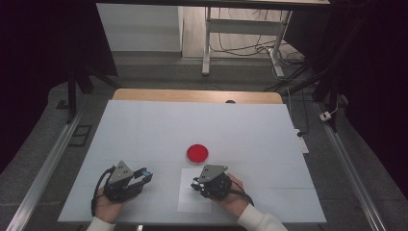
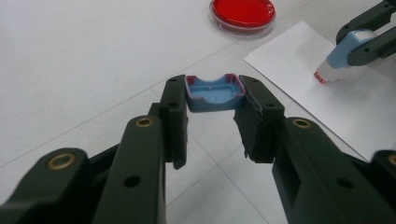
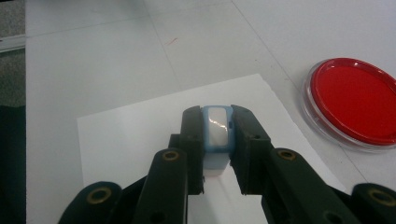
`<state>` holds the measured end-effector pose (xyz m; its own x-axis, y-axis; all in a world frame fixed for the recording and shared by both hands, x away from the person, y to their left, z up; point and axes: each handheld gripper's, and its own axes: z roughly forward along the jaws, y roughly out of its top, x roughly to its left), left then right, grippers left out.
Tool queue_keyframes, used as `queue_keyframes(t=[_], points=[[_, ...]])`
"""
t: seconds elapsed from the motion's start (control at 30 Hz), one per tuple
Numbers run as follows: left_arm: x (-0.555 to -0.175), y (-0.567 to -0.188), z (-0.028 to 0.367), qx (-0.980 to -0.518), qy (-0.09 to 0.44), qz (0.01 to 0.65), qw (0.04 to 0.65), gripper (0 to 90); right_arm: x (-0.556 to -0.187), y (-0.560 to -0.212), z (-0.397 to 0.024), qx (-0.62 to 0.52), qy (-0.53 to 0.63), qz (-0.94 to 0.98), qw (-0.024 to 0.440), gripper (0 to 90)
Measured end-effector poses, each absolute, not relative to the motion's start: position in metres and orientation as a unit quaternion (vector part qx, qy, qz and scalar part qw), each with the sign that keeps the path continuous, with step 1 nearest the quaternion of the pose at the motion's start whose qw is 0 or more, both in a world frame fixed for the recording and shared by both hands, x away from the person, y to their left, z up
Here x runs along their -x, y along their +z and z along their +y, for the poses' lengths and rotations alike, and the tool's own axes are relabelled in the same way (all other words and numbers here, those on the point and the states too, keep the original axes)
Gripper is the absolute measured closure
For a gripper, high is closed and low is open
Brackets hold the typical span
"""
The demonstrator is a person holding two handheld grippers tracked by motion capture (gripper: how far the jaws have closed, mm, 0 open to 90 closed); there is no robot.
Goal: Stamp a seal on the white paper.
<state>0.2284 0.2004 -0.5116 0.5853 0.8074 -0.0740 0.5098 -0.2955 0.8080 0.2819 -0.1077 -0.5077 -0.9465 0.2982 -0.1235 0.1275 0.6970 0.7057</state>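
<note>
Nearest to us in the high view, our two hands come in over the near edge of the white table (image 1: 144, 130), each holding a pair of black tongs. Our left gripper (image 1: 144, 176) sits left of centre, and in the left gripper view its jaws are closed on a small blue cap (image 2: 214, 93); the cap is pinched by its two sides, with its hollow, red-stained inside turned up toward the camera, held a little above the table top. Our right gripper (image 1: 196, 184) rests just to the right of it, above a white sheet of paper (image 1: 187, 199) that lies flat near the table's front edge. In the right gripper view its jaws are clamped on the blue body of a stamp (image 3: 217, 128), gripping it from both sides with its pale, shiny back end facing us. From the left gripper view we see that same stamp (image 2: 343, 56) tilted downward, its red-inked face down at the sheet of paper (image 2: 327, 98); whether it touches we cannot tell. The two grippers stay apart, the cap well clear of the stamp. Just beyond the paper, toward the middle of the table, stands a round clear dish of red ink (image 1: 197, 153), off the paper and untouched by either tool.
</note>
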Motion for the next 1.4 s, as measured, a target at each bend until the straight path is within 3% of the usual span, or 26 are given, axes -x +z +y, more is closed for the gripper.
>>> queue_keyframes(t=[1.4], points=[[-0.2274, -0.5108, 0.2006, -0.782, 0.181, 0.423, 0.421, 64.6, -0.2750, -0.5123, -0.1095, -0.105, 0.379, 0.909, 0.136, 76.0]])
